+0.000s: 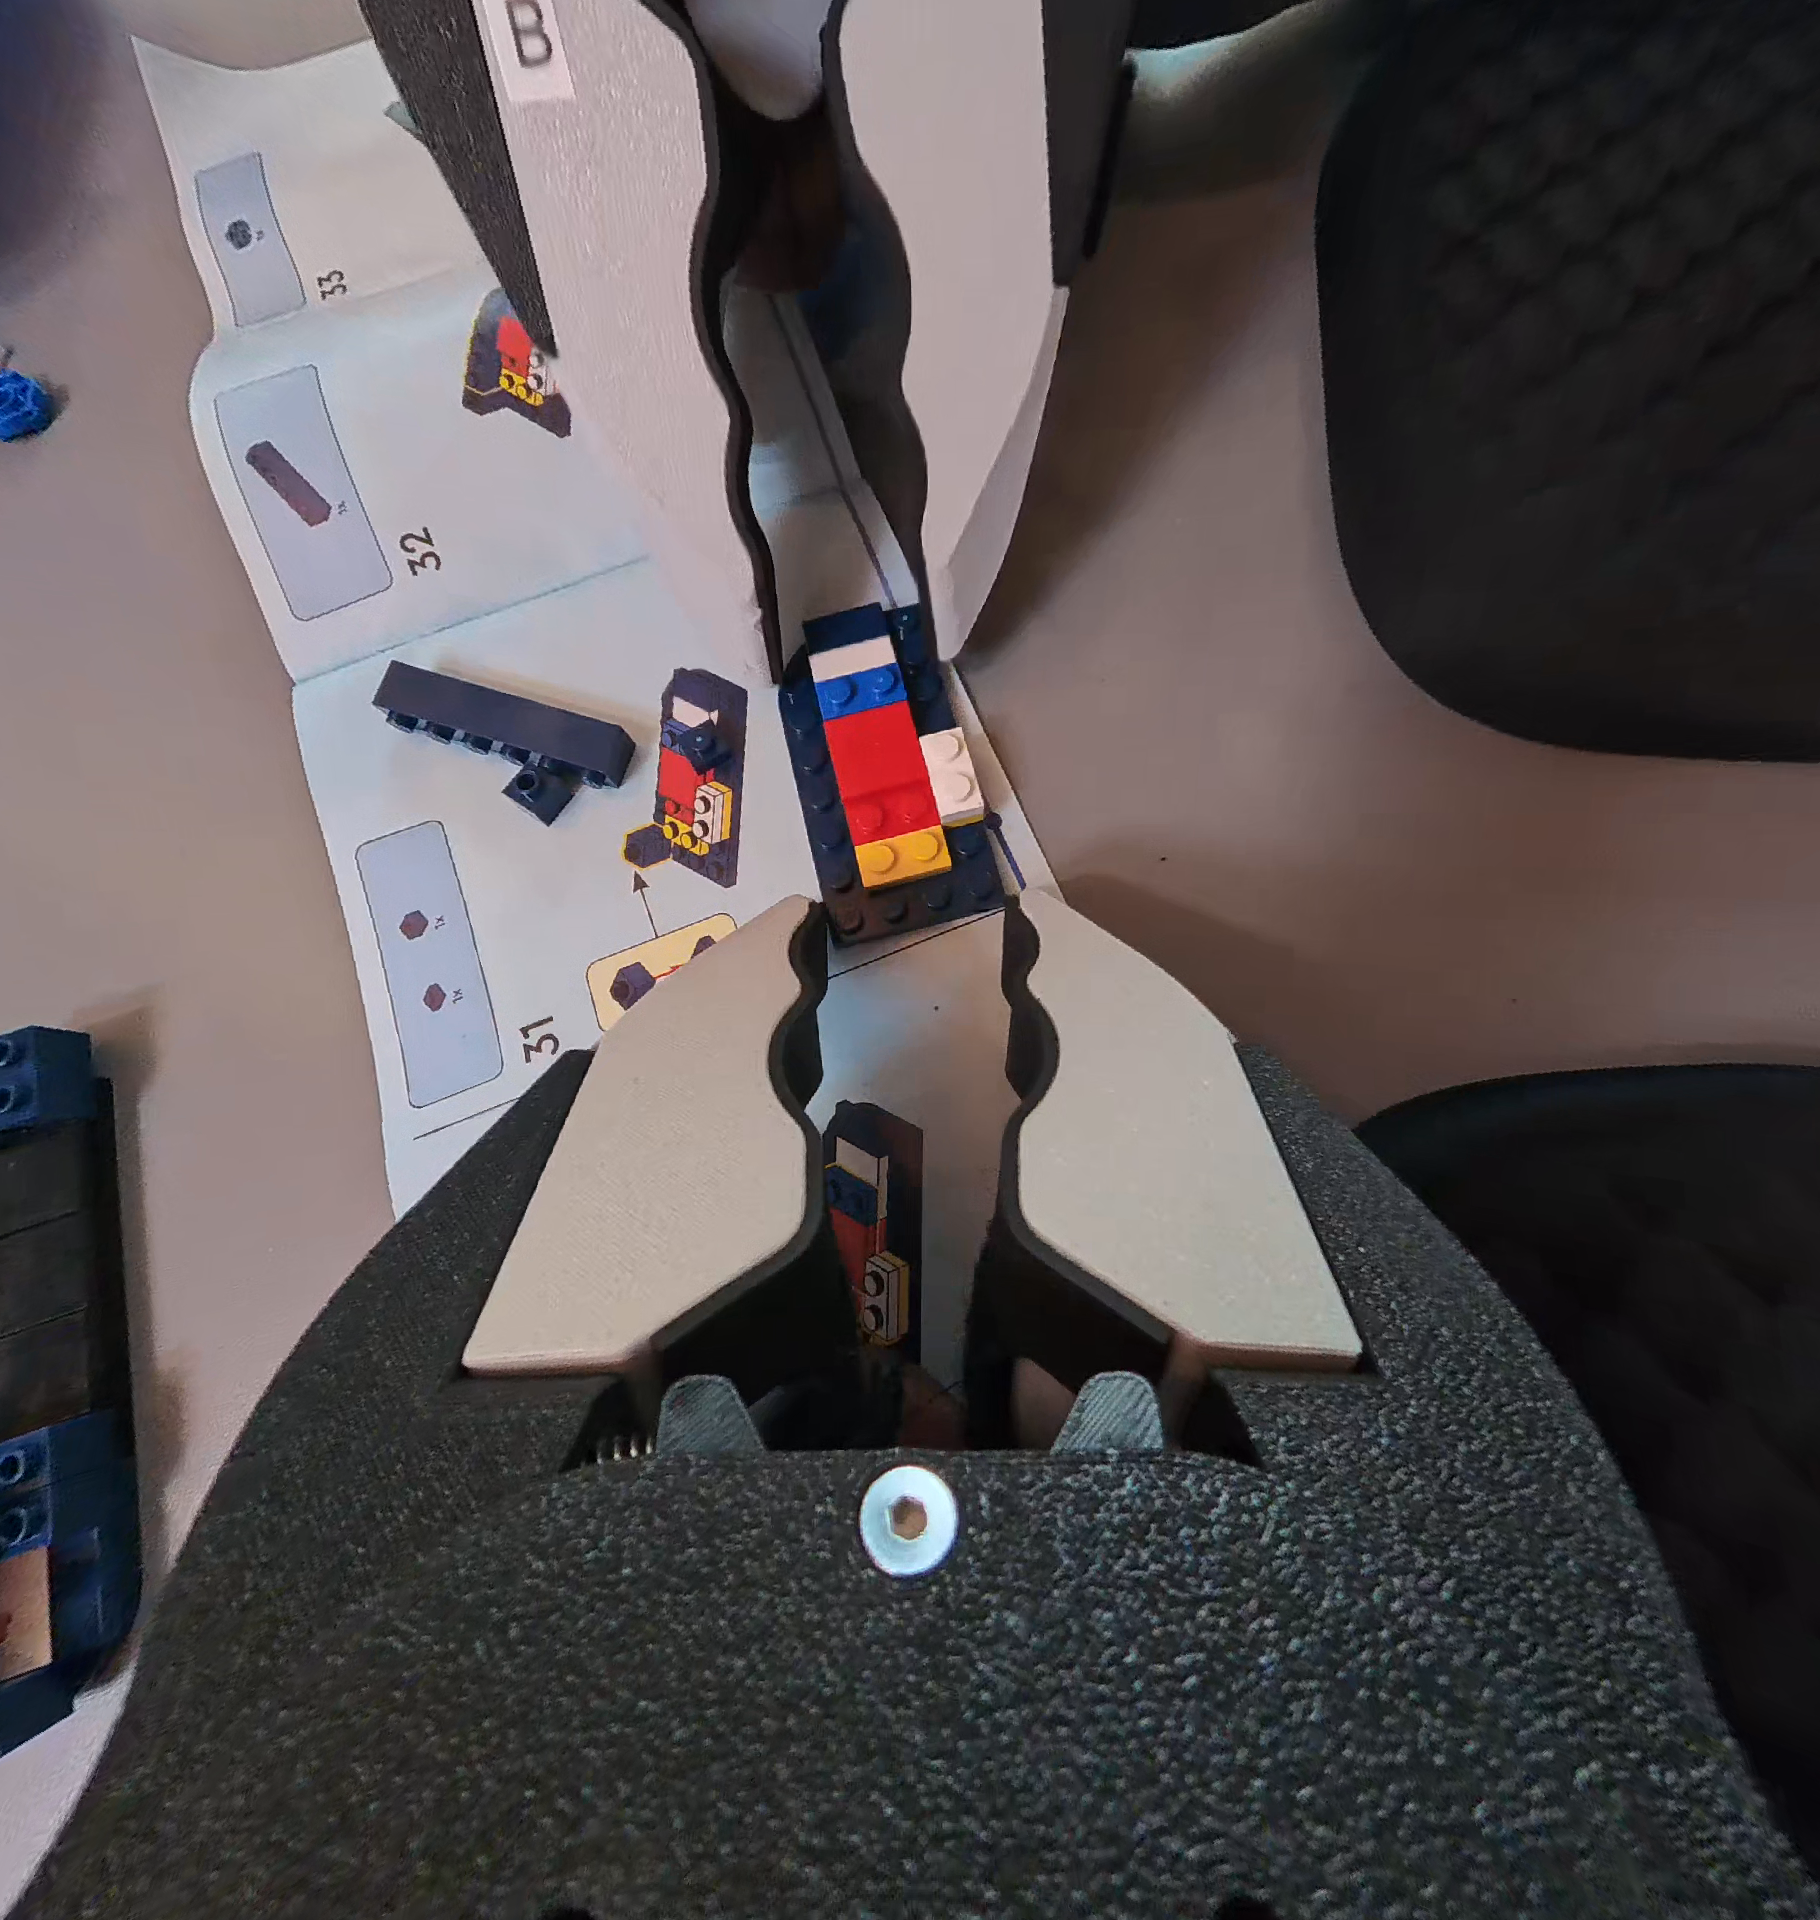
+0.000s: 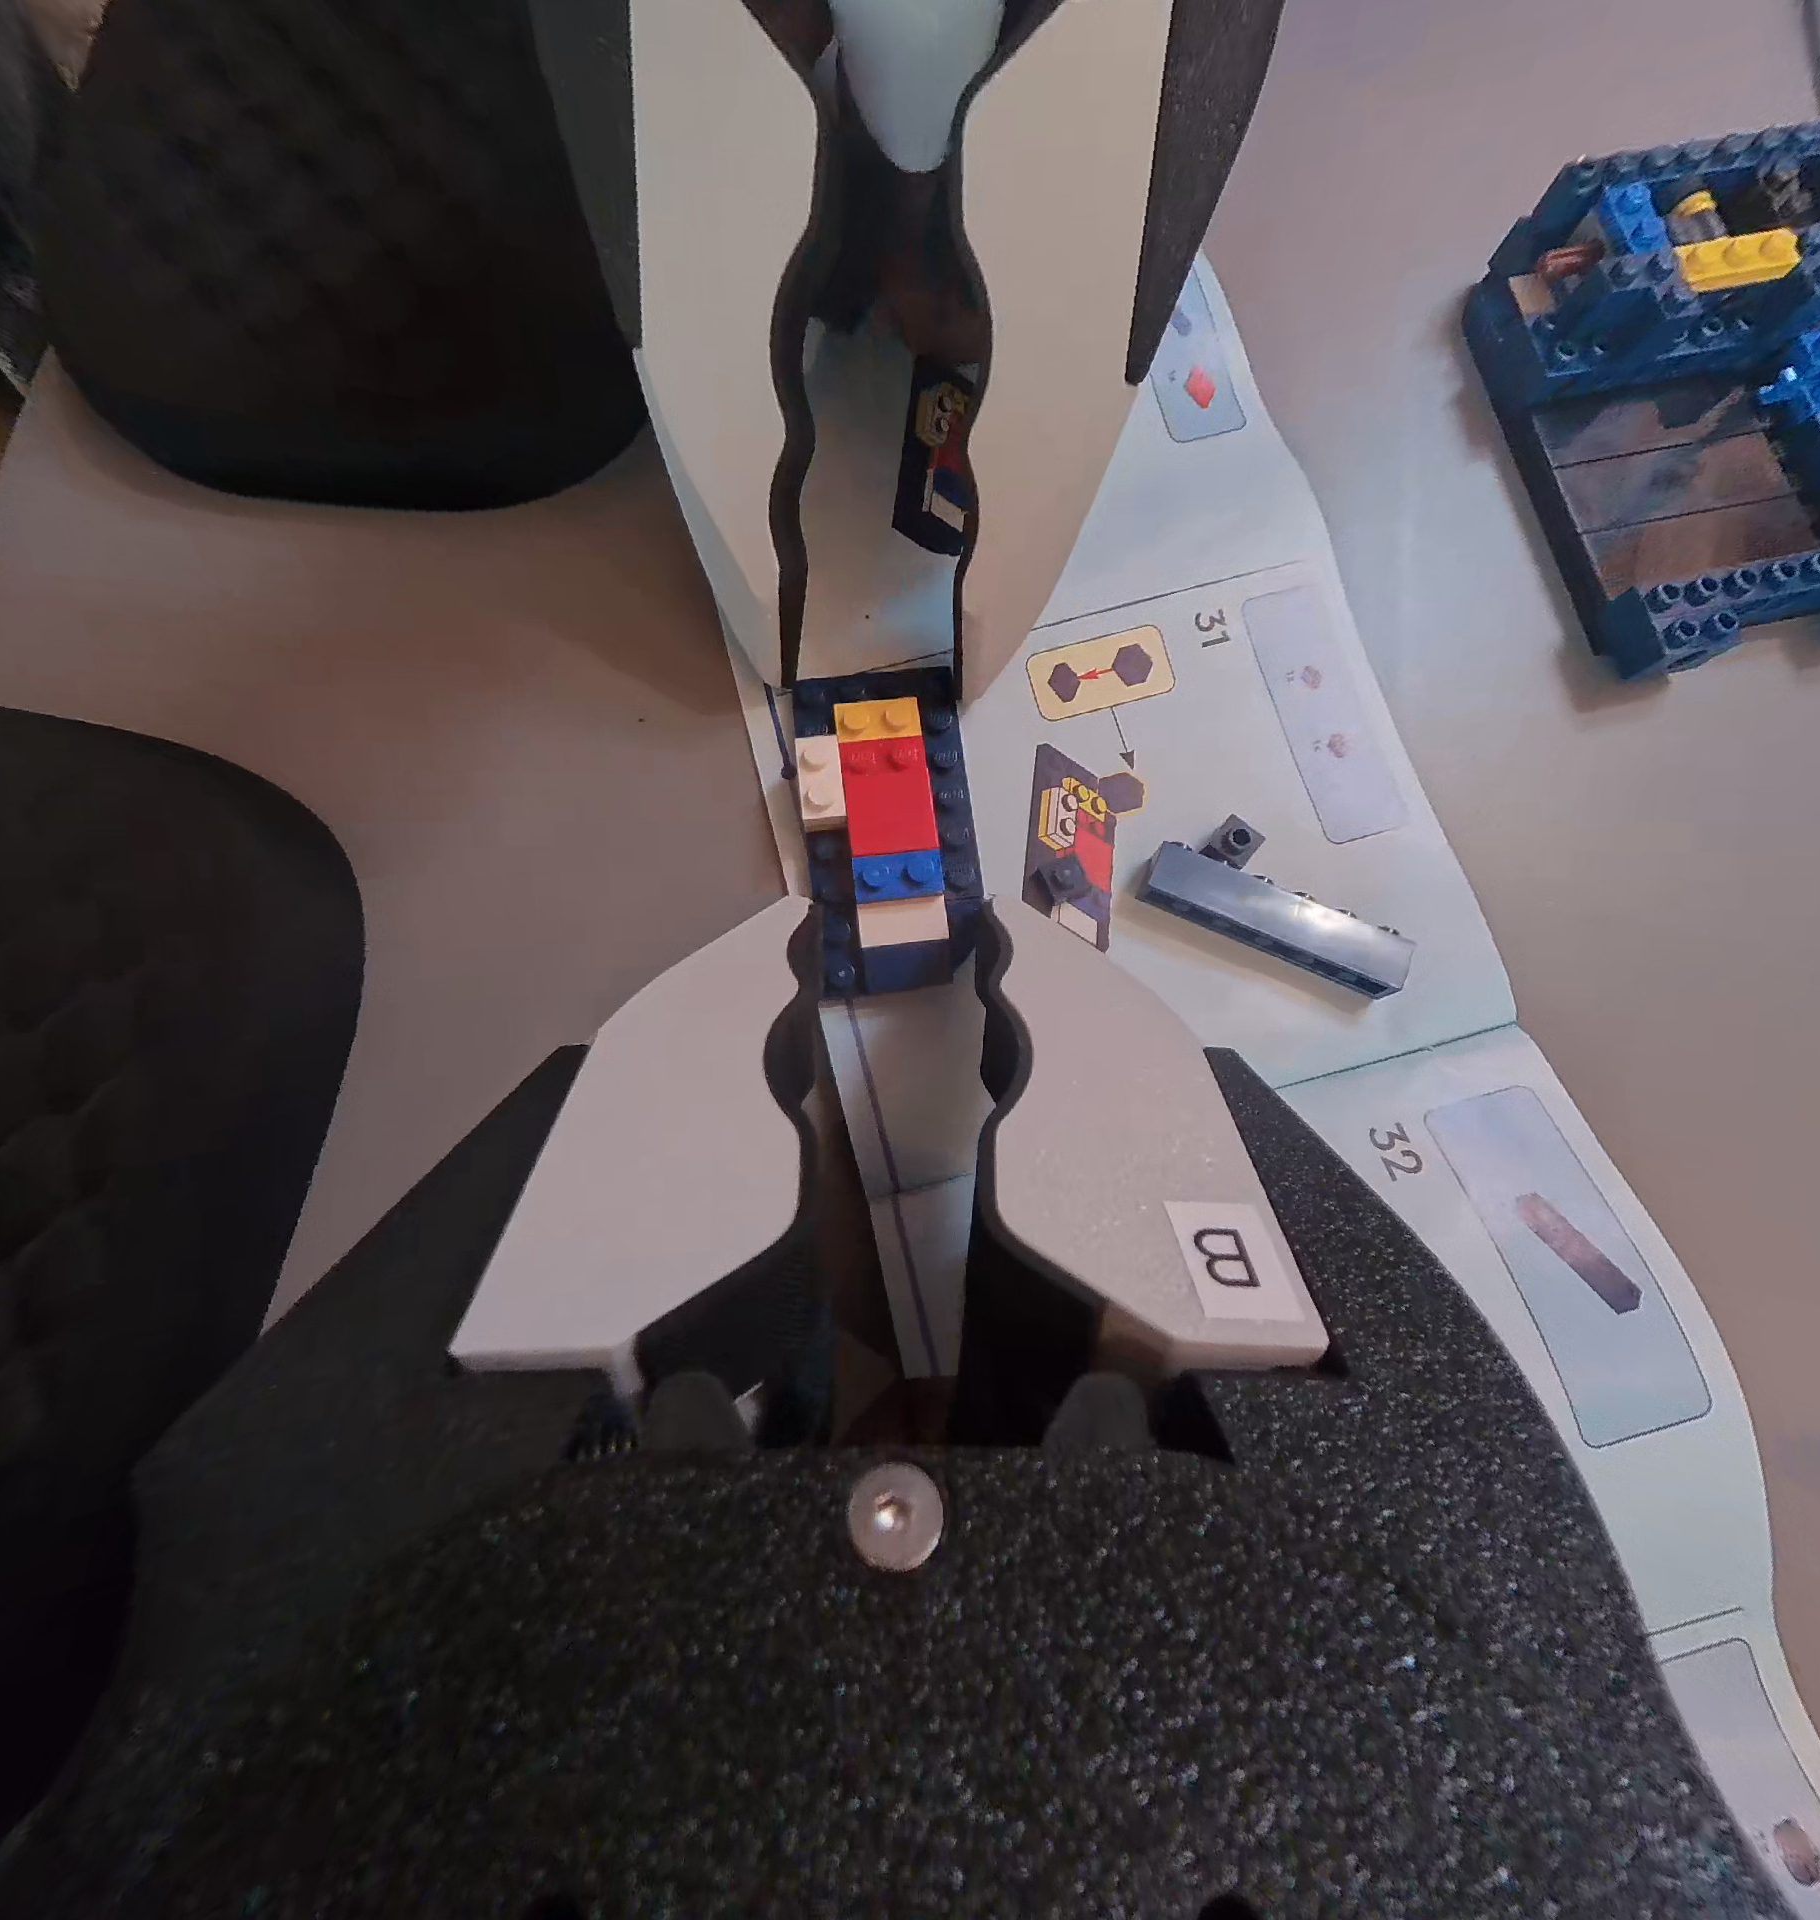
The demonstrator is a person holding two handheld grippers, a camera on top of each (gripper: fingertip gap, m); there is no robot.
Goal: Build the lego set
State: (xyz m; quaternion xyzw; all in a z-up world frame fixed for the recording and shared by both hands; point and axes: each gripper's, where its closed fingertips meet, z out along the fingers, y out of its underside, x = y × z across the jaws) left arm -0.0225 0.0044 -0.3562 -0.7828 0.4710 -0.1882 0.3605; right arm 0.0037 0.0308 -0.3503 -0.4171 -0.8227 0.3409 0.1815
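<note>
Two grippers, one small brick assembly pinned between them on the booklet.

Left gripper (image 1: 914,914) comes in from the near end, part open, its grey fingertips (image 1: 781,935) set against the sides of the dark blue base plate of the brick assembly (image 1: 885,769). The right gripper (image 2: 895,914) faces it from the far end, also part open, and clamps the narrower end by the white and blue bricks. The assembly, stacked with yellow, red, blue and white bricks, lies flat on the right edge of an open instruction booklet (image 1: 532,623). To its left on the page lies a long dark blue brick (image 1: 506,722), with a small dark brick (image 1: 547,790) touching it. Well apart on the table (image 1: 1197,727) sits a larger blue build (image 2: 1695,416).
</note>
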